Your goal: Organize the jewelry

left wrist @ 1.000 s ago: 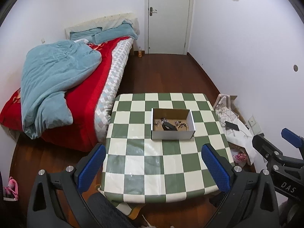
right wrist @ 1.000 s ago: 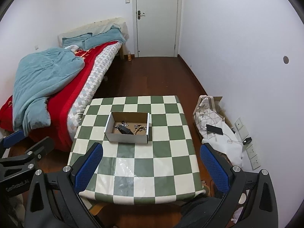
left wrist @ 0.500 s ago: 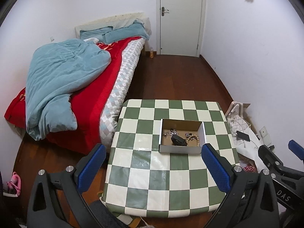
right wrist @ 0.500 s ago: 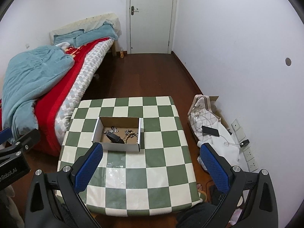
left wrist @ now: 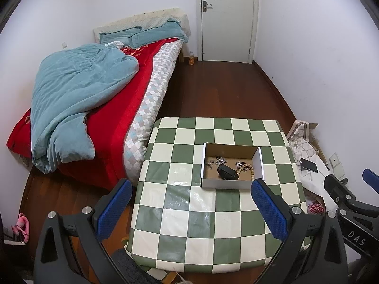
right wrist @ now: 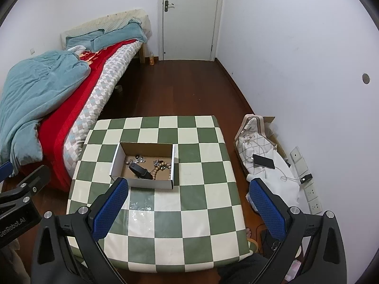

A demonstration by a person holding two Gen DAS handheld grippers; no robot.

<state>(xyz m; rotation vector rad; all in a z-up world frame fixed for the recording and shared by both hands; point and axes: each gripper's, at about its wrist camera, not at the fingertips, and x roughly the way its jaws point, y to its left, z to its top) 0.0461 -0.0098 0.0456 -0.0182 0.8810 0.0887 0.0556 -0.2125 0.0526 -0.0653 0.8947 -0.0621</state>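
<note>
In the right wrist view alone, a wall hole shows.

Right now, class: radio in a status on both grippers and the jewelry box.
Left gripper open, empty, above the table. Right gripper open, empty. Cardboard box on table, holding bead bracelet, black item, small trinkets. Nothing in the way.

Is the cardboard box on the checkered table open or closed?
Open. The box has no lid; beads and a black item show inside.

A home bedroom — unmade bed, door, wooden floor.
</note>
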